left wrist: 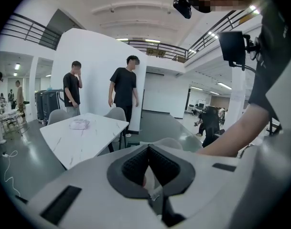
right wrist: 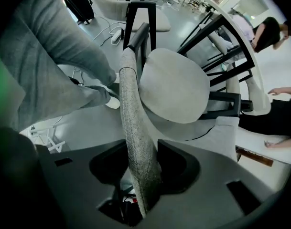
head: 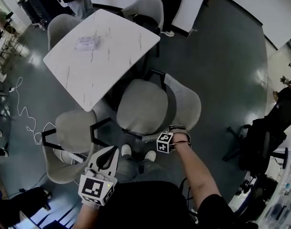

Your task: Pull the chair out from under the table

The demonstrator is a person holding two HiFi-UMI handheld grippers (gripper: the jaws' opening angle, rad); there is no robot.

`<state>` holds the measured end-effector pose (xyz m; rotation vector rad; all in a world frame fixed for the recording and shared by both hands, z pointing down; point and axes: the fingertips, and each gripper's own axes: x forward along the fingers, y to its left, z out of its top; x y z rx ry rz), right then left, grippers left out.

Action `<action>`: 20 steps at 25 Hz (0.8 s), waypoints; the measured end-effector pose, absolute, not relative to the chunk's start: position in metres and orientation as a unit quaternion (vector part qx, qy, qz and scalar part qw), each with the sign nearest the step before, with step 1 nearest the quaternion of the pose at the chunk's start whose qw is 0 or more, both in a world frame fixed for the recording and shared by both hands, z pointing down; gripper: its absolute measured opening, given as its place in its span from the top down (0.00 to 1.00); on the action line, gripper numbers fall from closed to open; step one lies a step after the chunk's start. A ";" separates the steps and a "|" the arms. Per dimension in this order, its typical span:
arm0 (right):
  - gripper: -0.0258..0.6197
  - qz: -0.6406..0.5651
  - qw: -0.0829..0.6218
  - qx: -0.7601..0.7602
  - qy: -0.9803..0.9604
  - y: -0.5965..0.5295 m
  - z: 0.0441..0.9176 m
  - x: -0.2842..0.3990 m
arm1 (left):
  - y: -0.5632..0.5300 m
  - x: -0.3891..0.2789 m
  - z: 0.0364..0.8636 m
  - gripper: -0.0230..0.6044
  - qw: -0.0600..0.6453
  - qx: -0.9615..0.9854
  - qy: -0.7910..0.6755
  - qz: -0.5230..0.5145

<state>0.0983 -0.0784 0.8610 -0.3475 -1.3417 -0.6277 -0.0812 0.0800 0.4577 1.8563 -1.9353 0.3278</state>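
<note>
Clamping the backrest edge of the chair (head: 144,106), the right gripper (right wrist: 139,151) holds it just beside the table (head: 102,56) (white, marble-patterned). The left gripper (left wrist: 147,149) is pinched together, empty.

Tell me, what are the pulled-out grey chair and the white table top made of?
Grey shell chair: matte woven fabric, by the coarse weave on its backrest edge; its black frame looks like painted metal. White square table top: smooth and grey-veined like marble, though stone or laminate cannot be told.
</note>
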 end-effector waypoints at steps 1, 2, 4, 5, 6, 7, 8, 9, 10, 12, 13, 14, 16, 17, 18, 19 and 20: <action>0.70 -0.282 0.726 -0.157 -0.607 -0.079 0.861 0.105 | 0.077 -0.078 0.458 0.95 0.218 0.675 -0.694 0.120; 0.70 -0.279 0.729 -0.156 -0.606 -0.080 0.861 0.111 | 0.075 -0.076 0.459 0.95 0.217 0.681 -0.689 0.121; 0.70 -0.273 0.733 -0.156 -0.603 -0.082 0.860 0.125 | 0.069 -0.070 0.459 0.95 0.216 0.690 -0.680 0.123; 0.70 -0.272 0.734 -0.156 -0.602 -0.083 0.860 0.133 | 0.066 -0.067 0.460 0.95 0.215 0.695 -0.675 0.124; 0.69 -0.271 0.736 -0.157 -0.601 -0.084 0.861 0.140 | 0.063 -0.064 0.460 0.95 0.215 0.699 -0.670 0.125; 0.69 -0.269 0.737 -0.157 -0.600 -0.085 0.861 0.146 | 0.059 -0.062 0.461 0.95 0.214 0.704 -0.665 0.126; 0.69 -0.268 0.738 -0.157 -0.599 -0.085 0.861 0.153 | 0.056 -0.060 0.461 0.95 0.214 0.708 -0.661 0.128; 0.69 -0.266 0.739 -0.157 -0.598 -0.086 0.861 0.160 | 0.053 -0.058 0.461 0.95 0.213 0.712 -0.657 0.129; 0.69 -0.264 0.741 -0.156 -0.597 -0.087 0.861 0.167 | 0.050 -0.056 0.461 0.95 0.213 0.715 -0.652 0.131; 0.69 -0.259 0.745 -0.154 -0.595 -0.088 0.860 0.180 | 0.044 -0.052 0.461 0.95 0.212 0.723 -0.644 0.133; 0.69 -0.256 0.747 -0.153 -0.594 -0.089 0.860 0.186 | 0.042 -0.049 0.461 0.95 0.211 0.726 -0.640 0.134; 0.69 -0.253 0.748 -0.153 -0.594 -0.089 0.861 0.193 | 0.039 -0.047 0.461 0.95 0.211 0.730 -0.636 0.135; 0.69 -0.246 0.752 -0.151 -0.592 -0.089 0.861 0.206 | 0.034 -0.042 0.461 0.95 0.210 0.737 -0.628 0.138; 0.69 -0.242 0.754 -0.150 -0.592 -0.089 0.861 0.213 | 0.031 -0.039 0.462 0.95 0.209 0.740 -0.624 0.139; 0.69 -0.239 0.756 -0.149 -0.591 -0.090 0.861 0.220 | 0.029 -0.035 0.461 0.95 0.208 0.744 -0.619 0.141; 0.68 -0.237 0.758 -0.147 -0.589 -0.090 0.861 0.228 | 0.026 -0.031 0.461 0.95 0.207 0.748 -0.614 0.143; 0.68 -0.235 0.760 -0.146 -0.588 -0.091 0.861 0.235 | 0.023 -0.028 0.461 0.95 0.205 0.752 -0.610 0.144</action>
